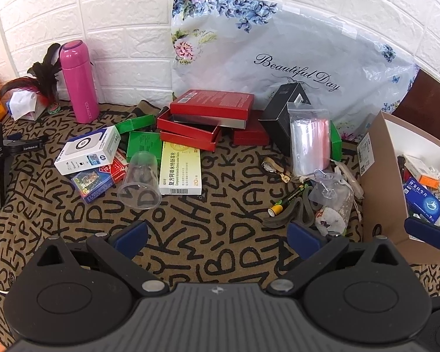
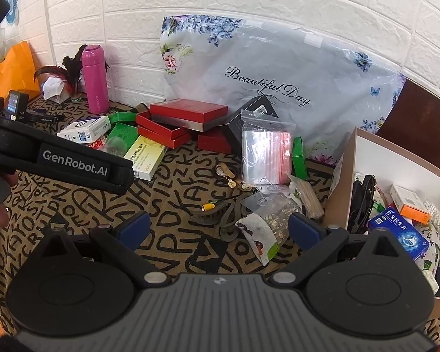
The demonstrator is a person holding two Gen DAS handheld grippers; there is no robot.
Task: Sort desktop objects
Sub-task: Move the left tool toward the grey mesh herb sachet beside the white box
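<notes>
Both grippers sit right at the bottom of their views, jaws spread wide with nothing between them. Left gripper (image 1: 218,239) hovers over bare patterned tablecloth (image 1: 208,223), and the right gripper (image 2: 218,230) is tilted down over the cloth just beside the cardboard box (image 2: 363,146).

So the clutter to sort is split in two bunches. Up and left of the left gripper: a clear plastic cup (image 1: 140,179) lying on its side with the mouth toward the camera, a yellow-and-white medicine box (image 1: 180,168) right next to it, a white box (image 1: 88,150) on top of some card packs, and the red boxes (image 1: 208,117) piled behind. Pink bottle (image 1: 78,81) stands upright back near the wall.

The other bunch is closer to the cardboard box, which already has a blue medicine box (image 2: 399,236) and other stuff in it. Nearest thing to the right gripper is a little pouch of dried bits (image 2: 268,224), lying just ahead between the jaws and a bit right of centre, its long axis running diagonally from upper right to lower left. A zip bag (image 2: 264,152) leans upright behind it.

My guess: the pouch goes next, and the right hand is clearly the nearer one. Jaws would need turning to close across its short side, not along it.
</notes>
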